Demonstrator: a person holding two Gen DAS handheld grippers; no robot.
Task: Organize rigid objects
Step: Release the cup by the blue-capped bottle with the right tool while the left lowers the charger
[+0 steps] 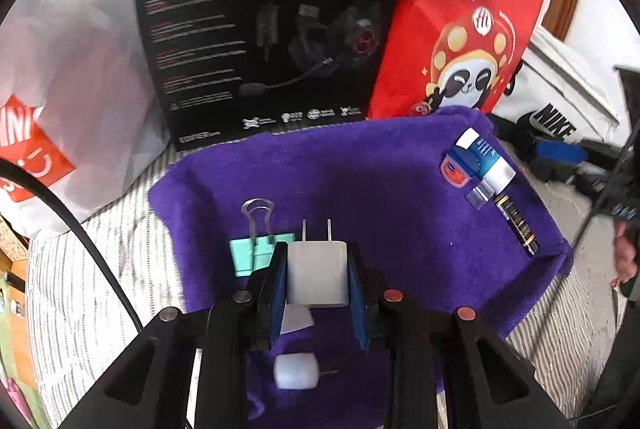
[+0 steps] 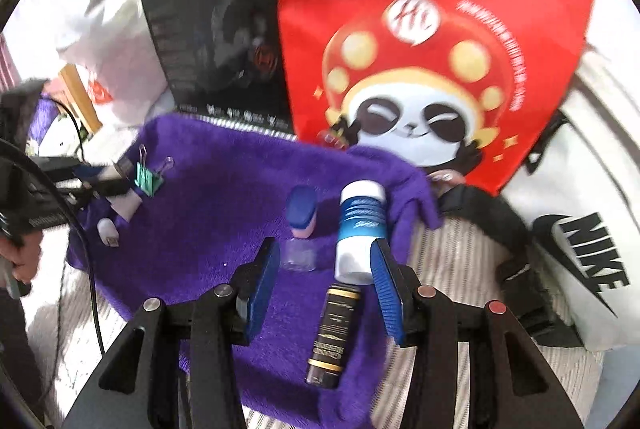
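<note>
The left tool point(image 1: 318, 279) is clamped on a white plug adapter point(image 1: 318, 275), its two prongs pointing away from the camera, held over the purple towel point(image 1: 360, 181). Just beside the adapter, on its left, lies a mint binder clip point(image 1: 256, 251); nearer the camera than the adapter lies a small white piece point(image 1: 296, 370).

The right tool point(image 2: 326, 281) stands wide open with nothing in its grip, over the far-right side of the same towel. Between its blue pads point(image 2: 262, 287) lie a dark tube with gold lettering point(image 2: 332, 335), a blue-and-white tube point(image 2: 360, 229) and a small clear vial point(image 2: 298, 255). A blue-capped jar point(image 2: 302, 211) lies just past the vial.
</note>
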